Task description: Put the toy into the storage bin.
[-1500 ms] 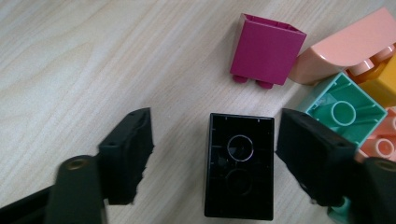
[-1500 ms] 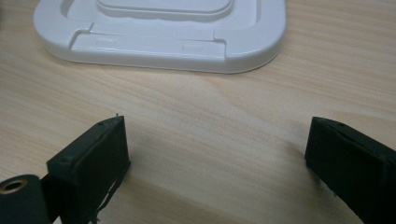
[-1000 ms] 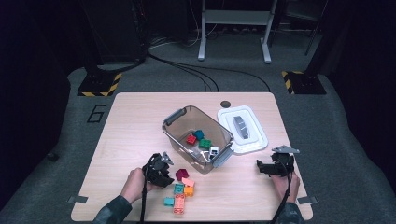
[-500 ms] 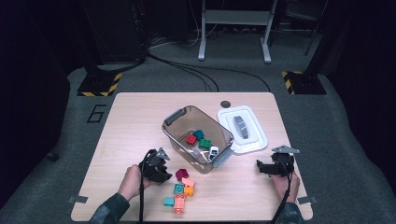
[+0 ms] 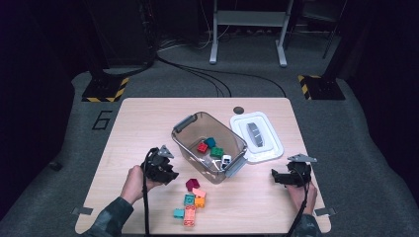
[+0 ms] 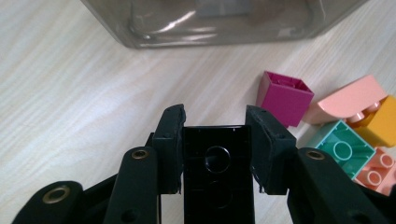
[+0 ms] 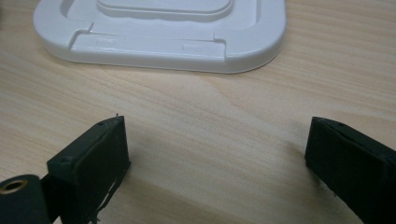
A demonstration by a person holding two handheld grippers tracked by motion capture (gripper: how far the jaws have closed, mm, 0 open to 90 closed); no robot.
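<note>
Two grippers work over the wooden table (image 5: 128, 128). In the high view, the left gripper (image 5: 163, 168) sits at lower left of centre, just beside the near left wall of the clear bin (image 5: 185, 143). In the left gripper view, its jaws are pinched onto a black brick (image 6: 217, 172) whose underside tubes face the camera; the brick is at bottom centre of that frame, above the tabletop. To its right lie a magenta block (image 6: 284, 97), a peach curved piece (image 6: 348, 98), a teal brick (image 6: 343, 148) and an orange brick (image 6: 380, 120), close together. The bin holds red, teal and green bricks. The right gripper (image 5: 289, 177) is at lower right in the high view, jaws spread wide with nothing between them, near the white lid (image 7: 163, 32).
</note>
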